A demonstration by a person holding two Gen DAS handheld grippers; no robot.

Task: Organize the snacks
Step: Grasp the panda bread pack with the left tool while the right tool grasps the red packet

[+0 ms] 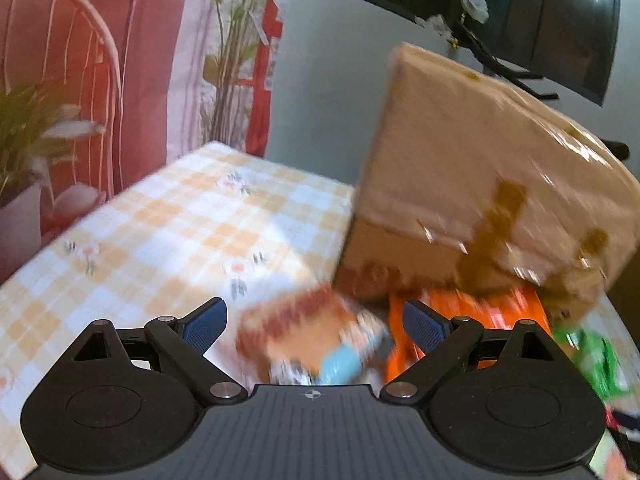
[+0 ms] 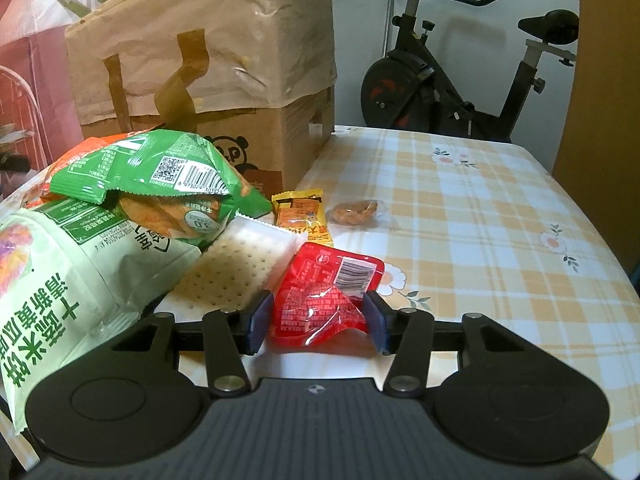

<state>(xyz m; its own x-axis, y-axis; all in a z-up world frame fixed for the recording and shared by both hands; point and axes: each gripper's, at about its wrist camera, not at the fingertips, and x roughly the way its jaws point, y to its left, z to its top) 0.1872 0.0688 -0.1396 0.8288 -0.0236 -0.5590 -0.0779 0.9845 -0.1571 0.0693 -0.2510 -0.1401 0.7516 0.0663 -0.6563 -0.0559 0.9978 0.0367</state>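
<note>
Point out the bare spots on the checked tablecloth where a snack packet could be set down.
Free: the wide stretch of yellow-and-white checked tablecloth right of the brown cardboard box, beyond the small clear-wrapped pastry. Also the open cloth left of the box in the left wrist view. Crowded: the pile around the green crinkled snack bag, white perforated cracker pack and red sachet.

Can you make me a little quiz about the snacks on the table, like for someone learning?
1. True or false: the right tongs have a red packet between their pads.
2. What sits under the paper bag?
A. a cardboard box
B. a plate
C. a chair
3. Fill in: the left tongs are wide ____, gripping nothing.

Key:
1. True; the pads press its sides.
2. A, the cardboard box on the checked tablecloth.
3. open; a blurry snack pack lies on the table beyond them.
</note>
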